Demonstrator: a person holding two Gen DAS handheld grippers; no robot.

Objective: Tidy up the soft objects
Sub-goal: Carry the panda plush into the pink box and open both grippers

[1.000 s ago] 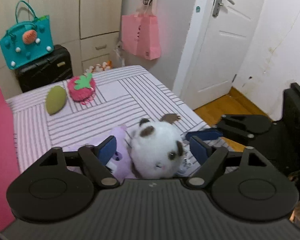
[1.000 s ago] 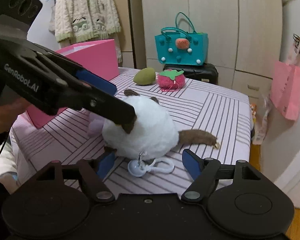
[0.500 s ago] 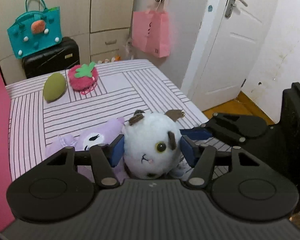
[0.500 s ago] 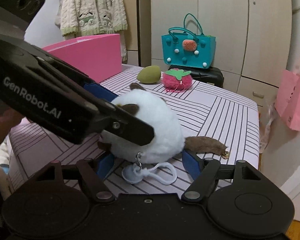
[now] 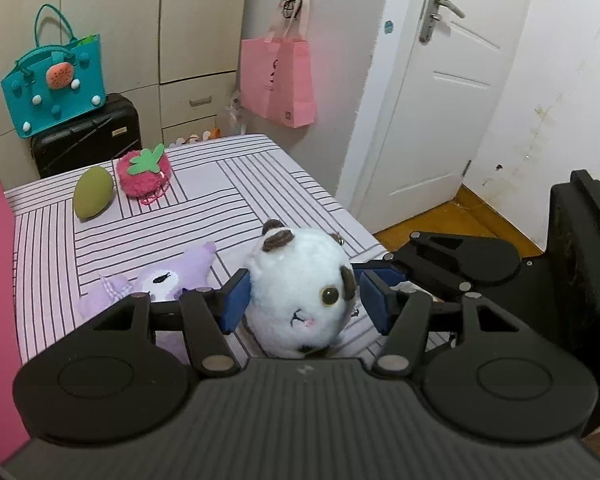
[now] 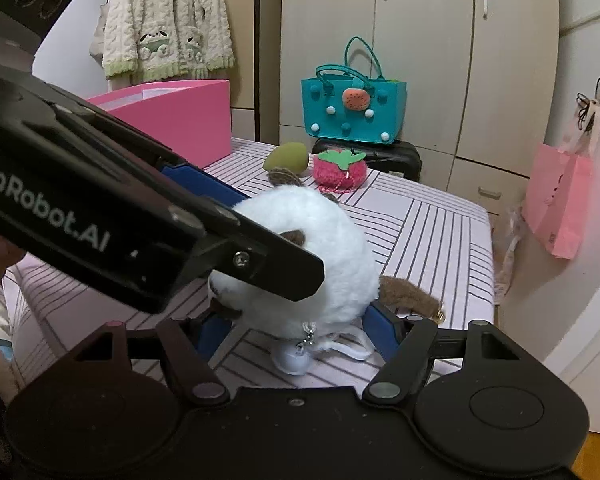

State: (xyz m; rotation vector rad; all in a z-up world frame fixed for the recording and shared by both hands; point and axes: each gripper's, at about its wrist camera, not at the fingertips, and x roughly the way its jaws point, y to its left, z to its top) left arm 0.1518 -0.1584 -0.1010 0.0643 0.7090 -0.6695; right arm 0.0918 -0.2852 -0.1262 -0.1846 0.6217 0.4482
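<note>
Holding the white plush cat [image 5: 300,300] between my left gripper [image 5: 302,296] pads, both blue pads pressed into its sides at roughly half opening. Cat sits near the near right corner of the striped bed [image 5: 148,236], face toward my left camera, brown tail [image 6: 408,294] trailing right in the right view, white keychain clip [image 6: 296,356] hanging under it.

My right gripper [image 6: 296,332] is wider and closing right now, cat between its jaws; its pads sit low beside the cat's underside, and I can't tell whether they touch it.

Purple plush [image 5: 160,280] lies just left of the cat, partly behind my left finger. Far end of the bed: green mango-shaped plush [image 5: 93,194] and pink strawberry plush [image 5: 144,176], side by side. Pink box [image 6: 180,120] along the bed's left side. Beyond: teal tote [image 5: 52,84] on a black suitcase [image 5: 88,136], pink paper bag [image 5: 278,80] hanging on the wall, white door [image 5: 452,92] at right.
</note>
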